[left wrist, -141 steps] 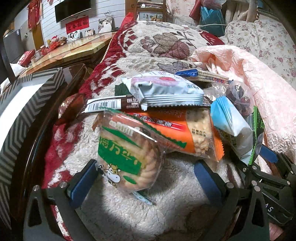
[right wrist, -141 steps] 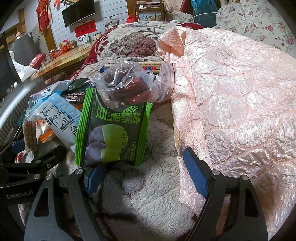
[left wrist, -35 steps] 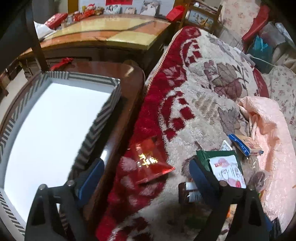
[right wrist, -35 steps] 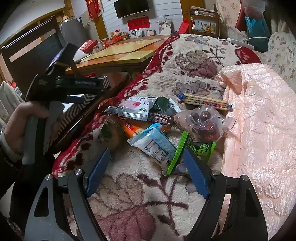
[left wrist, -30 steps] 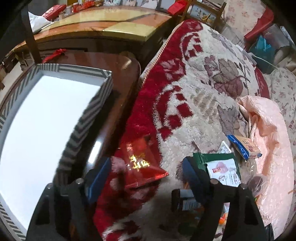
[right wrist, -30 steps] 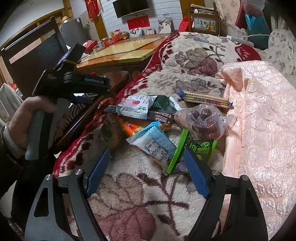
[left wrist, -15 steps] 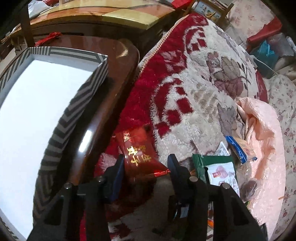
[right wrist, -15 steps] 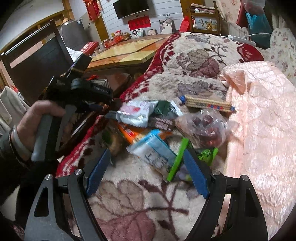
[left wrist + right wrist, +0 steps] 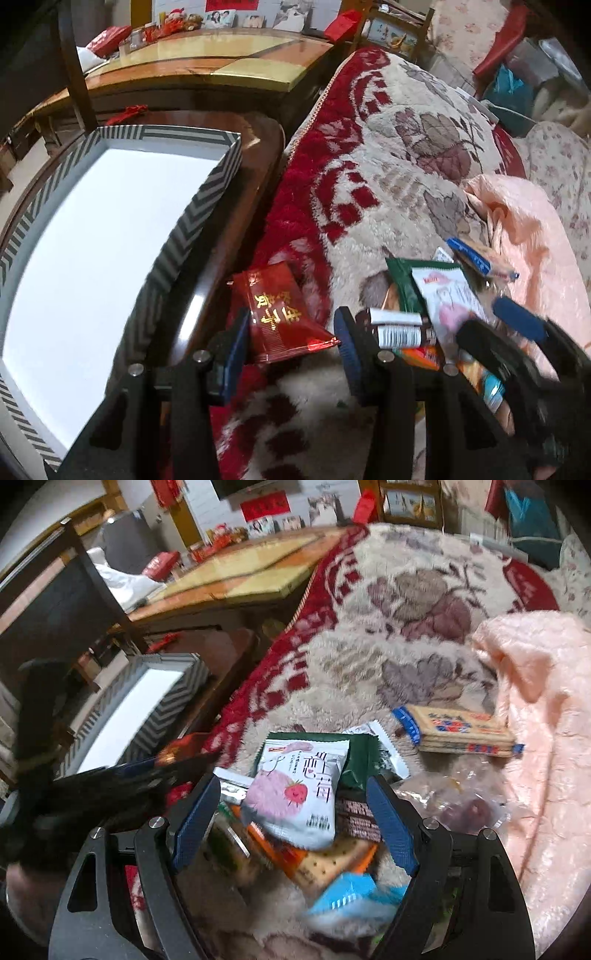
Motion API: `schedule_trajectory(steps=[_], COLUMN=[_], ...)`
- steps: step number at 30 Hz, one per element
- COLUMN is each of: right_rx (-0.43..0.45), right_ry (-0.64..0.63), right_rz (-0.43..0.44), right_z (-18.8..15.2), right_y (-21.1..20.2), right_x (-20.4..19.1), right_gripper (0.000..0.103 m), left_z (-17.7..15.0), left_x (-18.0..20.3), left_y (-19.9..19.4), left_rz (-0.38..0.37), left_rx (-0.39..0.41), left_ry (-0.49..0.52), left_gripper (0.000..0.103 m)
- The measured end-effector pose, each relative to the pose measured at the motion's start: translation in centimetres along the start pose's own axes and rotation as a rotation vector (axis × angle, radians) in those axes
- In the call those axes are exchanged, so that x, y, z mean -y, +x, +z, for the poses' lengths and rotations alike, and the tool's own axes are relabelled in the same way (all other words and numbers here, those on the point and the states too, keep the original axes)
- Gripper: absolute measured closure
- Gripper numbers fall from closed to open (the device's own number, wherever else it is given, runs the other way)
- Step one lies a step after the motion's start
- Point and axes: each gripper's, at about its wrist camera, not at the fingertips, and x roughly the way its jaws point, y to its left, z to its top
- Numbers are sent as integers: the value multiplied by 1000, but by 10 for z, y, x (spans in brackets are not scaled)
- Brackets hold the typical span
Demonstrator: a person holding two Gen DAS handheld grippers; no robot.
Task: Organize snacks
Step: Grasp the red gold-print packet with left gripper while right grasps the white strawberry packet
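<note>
Red shiny snack packet (image 9: 280,314) sits pinched in my left claw (image 9: 291,345), beside the striped box (image 9: 207,192). My right claw (image 9: 291,819) hangs open over the strawberry packet (image 9: 299,797).

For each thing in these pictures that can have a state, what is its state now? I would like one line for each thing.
Left gripper: closed on the red packet.
Red packet: gripped, at the blanket's edge beside the box.
Right gripper: open, jaws either side of the strawberry packet.
Strawberry packet: sealed, lying on top of the pile.
Striped box: open, nothing visible inside.
Clear bag: lying beside the pile, dark fruit inside.
Cracker pack: sealed, lying apart from the pile.
</note>
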Motion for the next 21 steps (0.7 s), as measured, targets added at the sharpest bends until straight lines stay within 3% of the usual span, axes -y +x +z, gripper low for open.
schedule_trajectory(steps=[2, 5, 21], right_rx=[-31, -71, 15], right_ry=[-2, -28, -43], right_rz=[7, -13, 47], right_z=[1, 0, -13], right_y=[10, 19, -23], right_x=[0, 0, -7], right_gripper=[27, 49, 50], left_z=[-3, -6, -11], left_x=[1, 2, 5], left_y=[-2, -6, -40], left_rz=[5, 15, 48], left_rx=[4, 17, 95], left_ry=[12, 26, 68], left_gripper=[55, 55, 55])
